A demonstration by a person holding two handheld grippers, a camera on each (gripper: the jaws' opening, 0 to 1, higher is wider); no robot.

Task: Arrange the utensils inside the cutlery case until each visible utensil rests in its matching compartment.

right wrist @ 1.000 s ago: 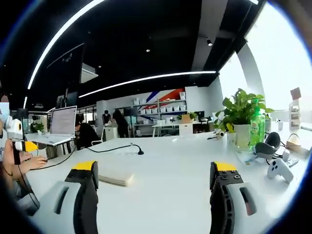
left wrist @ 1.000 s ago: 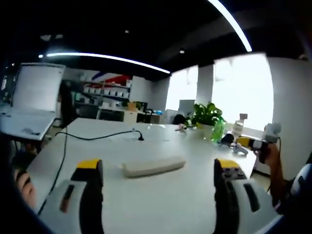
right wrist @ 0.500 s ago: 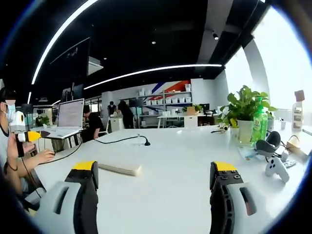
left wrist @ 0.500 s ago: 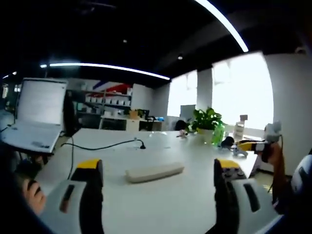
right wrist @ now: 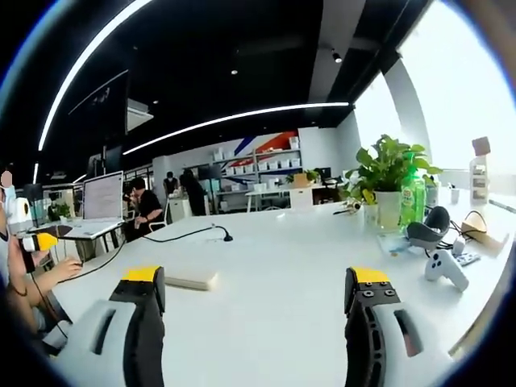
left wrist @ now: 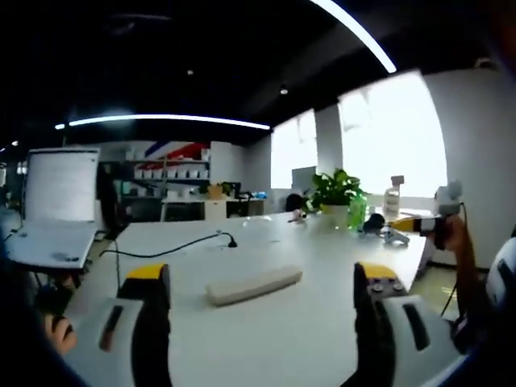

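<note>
Case point(left wrist: 253, 285) lay shut mid-desk point(left wrist: 306, 322), well ahead of both grippers. Left gripper point(left wrist: 262, 322) and right gripper point(right wrist: 250, 322) stood wide open, holding nothing. Judged light, rigid, smooth plastic; best gripped across its narrow sides.

The setting is an open-plan office. A long white table point(right wrist: 282, 266) carries an open laptop point(right wrist: 101, 205), a black cable point(right wrist: 173, 236), a game controller point(right wrist: 442, 266) and a potted plant point(right wrist: 385, 181). Shelving with white boxes point(right wrist: 266, 165) lines the rear wall. Linear ceiling lights point(right wrist: 234, 121) run overhead. People point(right wrist: 145, 208) sit at desks beyond the table.
</note>
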